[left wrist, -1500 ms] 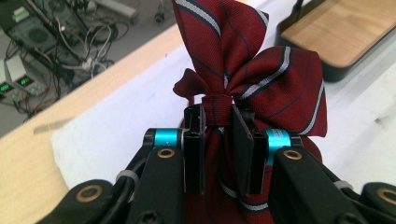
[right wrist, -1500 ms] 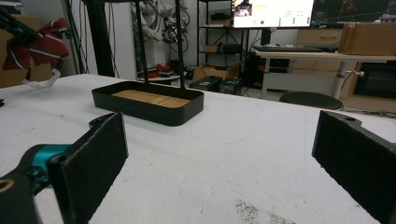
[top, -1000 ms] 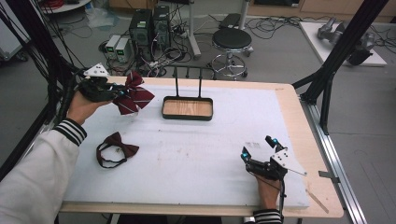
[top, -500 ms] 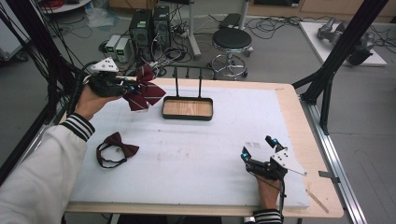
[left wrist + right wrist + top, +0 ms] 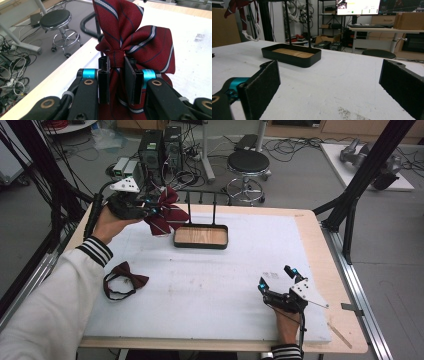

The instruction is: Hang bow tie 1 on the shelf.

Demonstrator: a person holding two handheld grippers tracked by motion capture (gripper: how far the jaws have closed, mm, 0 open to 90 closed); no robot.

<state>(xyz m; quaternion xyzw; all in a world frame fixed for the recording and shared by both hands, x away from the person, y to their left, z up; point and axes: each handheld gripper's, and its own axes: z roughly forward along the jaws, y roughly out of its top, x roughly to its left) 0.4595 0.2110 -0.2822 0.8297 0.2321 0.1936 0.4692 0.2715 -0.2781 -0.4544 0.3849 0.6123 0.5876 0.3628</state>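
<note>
Left gripper (image 5: 150, 211) was clamped on the striped bow tie (image 5: 167, 215) at its knot, holding it in the air just left of the black tray (image 5: 200, 241) and its upright rack. In the left gripper view the pads (image 5: 130, 82) pinched the gathered cloth below the knot (image 5: 115, 53). Judged soft, light and floppy; the loops drooped freely. The knot looked the firmest hold. Right gripper (image 5: 280, 287) rested on the white mat (image 5: 210, 295), jaws wide apart, empty.
</note>
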